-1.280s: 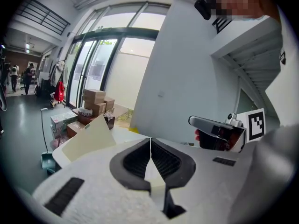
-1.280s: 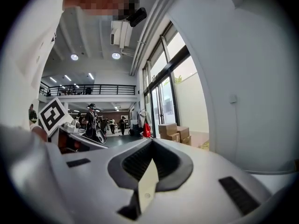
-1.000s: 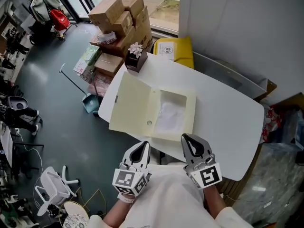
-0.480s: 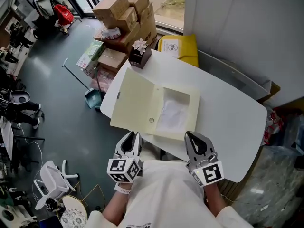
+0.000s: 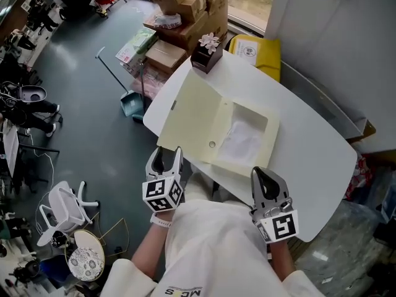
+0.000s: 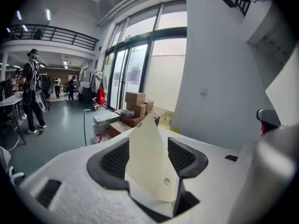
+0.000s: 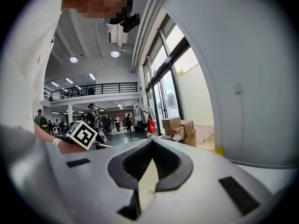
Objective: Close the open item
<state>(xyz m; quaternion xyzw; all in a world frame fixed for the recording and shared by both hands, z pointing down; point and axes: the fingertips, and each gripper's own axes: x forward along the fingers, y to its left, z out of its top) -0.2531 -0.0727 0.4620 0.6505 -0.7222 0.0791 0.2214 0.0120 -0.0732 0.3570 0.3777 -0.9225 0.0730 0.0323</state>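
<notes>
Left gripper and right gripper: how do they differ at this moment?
The left gripper has jaws apart, just opened, nothing between them; the right gripper has jaws together. The left gripper is nearer the open lid; the right gripper is nearer the box. Both point toward it.

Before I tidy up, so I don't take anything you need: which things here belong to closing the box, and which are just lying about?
For the job:
box
its open lid

Lying about:
flower box
cardboard boxes
yellow container
dustpan on the floor
</notes>
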